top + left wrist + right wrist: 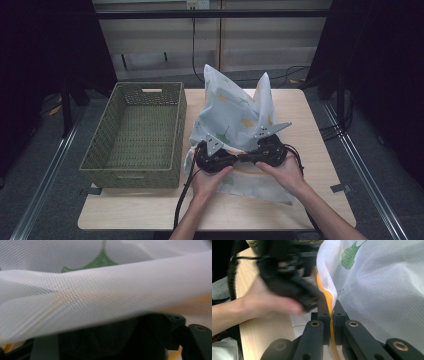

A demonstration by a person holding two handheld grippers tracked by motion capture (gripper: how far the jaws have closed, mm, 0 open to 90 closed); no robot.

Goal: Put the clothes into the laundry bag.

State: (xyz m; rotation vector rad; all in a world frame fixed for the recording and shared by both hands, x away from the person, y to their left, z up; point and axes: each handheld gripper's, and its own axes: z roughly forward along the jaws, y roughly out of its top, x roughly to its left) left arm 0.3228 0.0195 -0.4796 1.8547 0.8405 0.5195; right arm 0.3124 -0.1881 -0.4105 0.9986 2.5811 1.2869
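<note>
While I hold one gripper in each hand near the front edge of the counter (150,210), a woven green basket (135,135) stands on the left part of it, close to the left edge and reaching almost to the far edge. It stands just beside the cloth, a little apart from my left hand (210,181). Black cables trail from both grippers toward the front edge.

The thing I work on is a white mesh cloth (235,112) with green leaf prints and an orange hem. It lies in the middle of the counter, between the basket and the right edge. Two of its corners stand up in peaks toward the far edge, and its lower part lies flat on the counter under my hands.

The fingers of my right gripper (332,325) are pressed together on the orange hem (327,293) of the cloth, which runs straight between them. My left gripper (215,159) is just beside the right gripper, nearly touching it. In the left gripper view a blurred fold of the cloth (105,297) lies across the front of it and hides the fingers, so I cannot tell whether they press on the cloth or stand free.
</note>
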